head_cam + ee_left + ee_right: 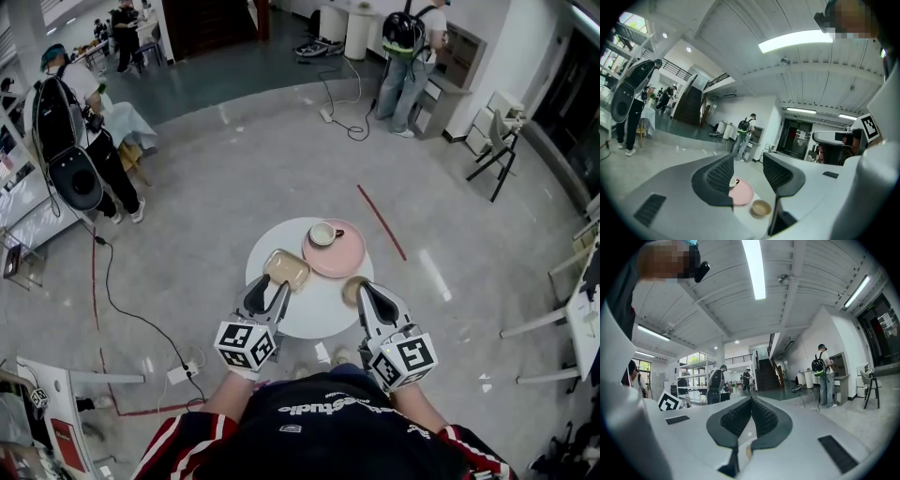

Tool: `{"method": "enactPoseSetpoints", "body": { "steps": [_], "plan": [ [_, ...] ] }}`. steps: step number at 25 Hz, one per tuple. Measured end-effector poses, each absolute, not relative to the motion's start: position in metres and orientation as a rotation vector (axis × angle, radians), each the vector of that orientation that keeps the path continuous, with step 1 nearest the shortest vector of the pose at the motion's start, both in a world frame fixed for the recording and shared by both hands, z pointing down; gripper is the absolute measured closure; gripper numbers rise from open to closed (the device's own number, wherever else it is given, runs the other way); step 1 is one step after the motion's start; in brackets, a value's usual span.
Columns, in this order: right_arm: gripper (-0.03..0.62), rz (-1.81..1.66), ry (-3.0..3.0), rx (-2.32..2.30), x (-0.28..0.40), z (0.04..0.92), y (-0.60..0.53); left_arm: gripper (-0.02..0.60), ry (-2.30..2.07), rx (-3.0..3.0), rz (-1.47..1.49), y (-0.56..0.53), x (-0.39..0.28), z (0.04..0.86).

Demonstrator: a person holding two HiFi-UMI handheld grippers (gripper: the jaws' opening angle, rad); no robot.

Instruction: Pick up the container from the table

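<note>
Hovering pre-grasp: my left gripper (270, 292) gapes wide, empty, just beside the tan container (287, 269) on the table (317, 306). My right gripper (367, 292) is pinched closed, empty. Next: straddle the container's rim, then clamp.

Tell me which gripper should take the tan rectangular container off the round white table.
Left. The left gripper is open, just short of the tan rectangular container on the round white table. The right gripper is shut, over by the small tan bowl.
</note>
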State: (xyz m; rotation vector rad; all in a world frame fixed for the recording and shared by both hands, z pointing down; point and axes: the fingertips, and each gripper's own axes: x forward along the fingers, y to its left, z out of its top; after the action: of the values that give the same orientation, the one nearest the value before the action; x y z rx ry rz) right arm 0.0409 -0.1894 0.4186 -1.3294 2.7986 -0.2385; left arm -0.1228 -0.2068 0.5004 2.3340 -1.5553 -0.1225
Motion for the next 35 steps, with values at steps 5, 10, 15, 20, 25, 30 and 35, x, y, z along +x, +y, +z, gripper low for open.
{"method": "enactPoseSetpoints", "body": {
  "steps": [5, 10, 15, 20, 25, 30, 35],
  "plan": [
    [0.580, -0.184, 2.806, -1.335, 0.038, 0.420, -0.185, 0.391, -1.545, 2.287, -0.124, -0.206, -0.129, 0.518],
    [0.580, -0.175, 2.811, -1.327, 0.040, 0.423, -0.184, 0.391, -1.514, 2.211, -0.133, -0.208, -0.132, 0.539],
    [0.580, -0.189, 2.809, -1.337, 0.043, 0.426, -0.181, 0.391, -1.477, 2.138, -0.148, -0.208, -0.134, 0.557],
    [0.580, -0.178, 2.805, -1.353, 0.046, 0.428, -0.179, 0.391, -1.465, 2.102, -0.152, -0.211, -0.133, 0.572],
    [0.580, -0.172, 2.797, -1.364, 0.047, 0.428, -0.178, 0.391, -1.448, 2.022, -0.155, -0.219, -0.138, 0.599],
    [0.580, -0.181, 2.806, -1.370, 0.049, 0.436, -0.181, 0.391, -1.426, 1.922, -0.164, -0.228, -0.141, 0.633],
    [0.580, -0.190, 2.804, -1.371, 0.052, 0.438, -0.190, 0.391, -1.416, 1.842, -0.177, -0.241, -0.144, 0.658]
  ]
}}
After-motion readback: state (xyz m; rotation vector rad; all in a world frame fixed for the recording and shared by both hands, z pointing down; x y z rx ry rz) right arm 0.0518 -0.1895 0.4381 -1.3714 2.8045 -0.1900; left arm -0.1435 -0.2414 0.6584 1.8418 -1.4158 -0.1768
